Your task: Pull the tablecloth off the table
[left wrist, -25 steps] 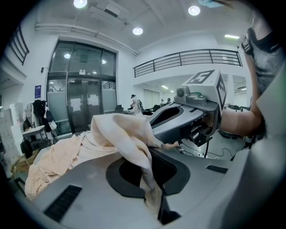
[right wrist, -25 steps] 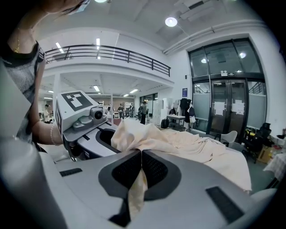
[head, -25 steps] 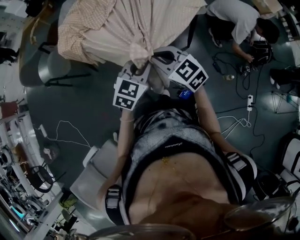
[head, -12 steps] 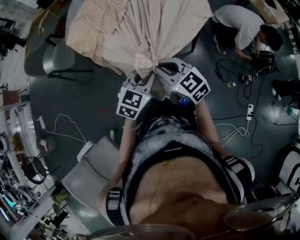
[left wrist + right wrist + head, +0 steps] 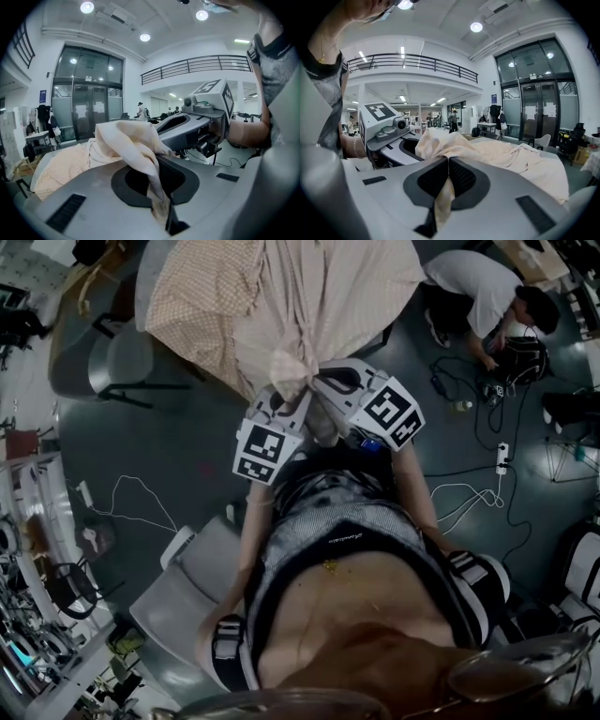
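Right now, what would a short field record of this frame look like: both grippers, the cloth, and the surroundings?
Left gripper: shut on a bunched fold of the tablecloth
Right gripper: shut on the same bunch, close beside the left one
Cloth: beige, gathered to a point at the grippers, the rest spread out beyond them
Surroundings: grey floor, cables, a grey chair, a person crouching at the far right

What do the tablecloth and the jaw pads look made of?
Tablecloth: woven fabric, matte beige, perhaps cotton. It bunches into soft folds, and one part shows a fine check.
Pads: dark and matte, likely rubber. A fine gridded texture shows where they pinch the cloth.
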`<state>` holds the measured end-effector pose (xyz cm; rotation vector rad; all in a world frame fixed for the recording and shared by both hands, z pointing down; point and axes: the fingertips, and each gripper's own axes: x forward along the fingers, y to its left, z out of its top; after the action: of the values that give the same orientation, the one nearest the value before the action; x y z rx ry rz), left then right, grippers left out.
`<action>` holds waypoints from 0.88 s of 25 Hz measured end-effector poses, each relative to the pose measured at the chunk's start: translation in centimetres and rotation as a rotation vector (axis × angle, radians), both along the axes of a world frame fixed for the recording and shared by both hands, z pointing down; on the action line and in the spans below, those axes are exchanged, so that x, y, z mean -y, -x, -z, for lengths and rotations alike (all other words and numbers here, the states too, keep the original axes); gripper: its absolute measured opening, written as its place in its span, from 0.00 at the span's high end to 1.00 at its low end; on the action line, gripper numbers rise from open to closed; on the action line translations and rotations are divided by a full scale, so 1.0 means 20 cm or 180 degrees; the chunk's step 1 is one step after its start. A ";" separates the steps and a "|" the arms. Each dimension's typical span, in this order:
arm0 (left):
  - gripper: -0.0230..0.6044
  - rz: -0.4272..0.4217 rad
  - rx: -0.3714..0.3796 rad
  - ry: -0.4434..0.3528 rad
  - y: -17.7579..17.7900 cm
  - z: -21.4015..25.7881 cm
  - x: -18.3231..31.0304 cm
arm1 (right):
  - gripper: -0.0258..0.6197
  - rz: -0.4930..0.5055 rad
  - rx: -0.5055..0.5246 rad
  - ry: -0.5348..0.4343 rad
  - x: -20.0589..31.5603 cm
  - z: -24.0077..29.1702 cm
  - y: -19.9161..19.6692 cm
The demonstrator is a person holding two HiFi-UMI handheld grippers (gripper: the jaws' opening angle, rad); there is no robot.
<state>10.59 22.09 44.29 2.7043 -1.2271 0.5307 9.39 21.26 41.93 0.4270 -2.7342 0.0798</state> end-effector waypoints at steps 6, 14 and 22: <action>0.93 -0.0048 -0.0049 -0.0049 0.12 0.03 -0.13 | 0.86 -0.0059 0.0012 -0.0024 -0.13 0.03 0.12; 0.93 -0.0245 0.0021 -0.0057 0.22 -0.02 -0.35 | 0.86 -0.0228 0.0017 0.0022 -0.34 -0.02 0.22; 0.93 -0.0419 -0.0036 0.0003 0.25 -0.04 -0.50 | 0.86 -0.0333 -0.0020 0.0017 -0.49 -0.05 0.25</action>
<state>5.50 32.04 45.09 2.7972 -1.0509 0.5302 4.31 31.03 42.83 0.5677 -2.7038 0.1130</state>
